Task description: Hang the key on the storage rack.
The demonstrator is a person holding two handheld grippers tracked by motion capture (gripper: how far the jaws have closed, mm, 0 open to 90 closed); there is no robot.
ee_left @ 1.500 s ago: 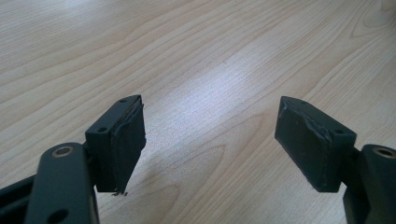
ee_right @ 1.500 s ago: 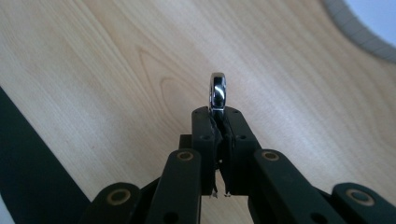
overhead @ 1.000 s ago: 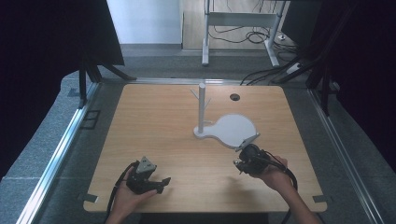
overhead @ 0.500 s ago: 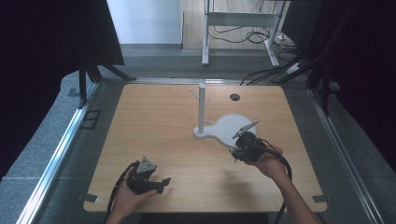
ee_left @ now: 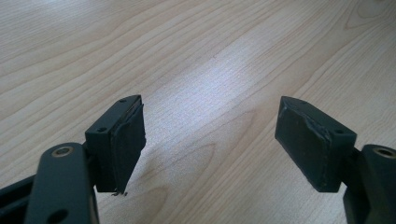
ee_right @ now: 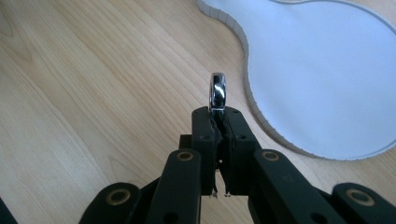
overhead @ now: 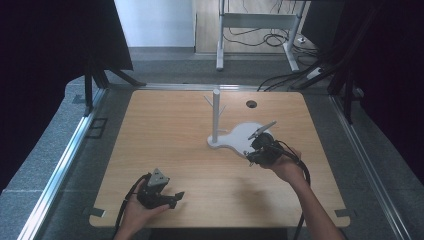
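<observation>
Right gripper (ee_right: 218, 122) has its two black jaws pressed together on a small shiny metal ring (ee_right: 217, 91), which stands edge-on out of the jaw tips, pointing straight ahead along the line of the jaws. Seen from the right gripper view, only the ring's narrow polished band faces the camera, so its opening cannot be made out. Just beyond and to the right of the ring lies the white base plate (ee_right: 322, 70) of a stand, flat on the wooden table (ee_right: 93, 70), its ribbed rim curving past close to the jaw tips without touching them.

From the high view, the right gripper (overhead: 262, 148) sits at the near edge of that white base plate (overhead: 239, 137), held by the person's right hand (overhead: 285, 169), jaws aimed toward the far left. A slim white post (overhead: 215, 116) with short side pegs rises upright from the plate's left end.

Left gripper (overhead: 161, 194) rests low near the table's front edge, well apart from the stand; its jaws stand wide apart over bare wood (ee_left: 196, 70), holding nothing. A dark round hole (overhead: 251, 104) sits in the table's far side.
</observation>
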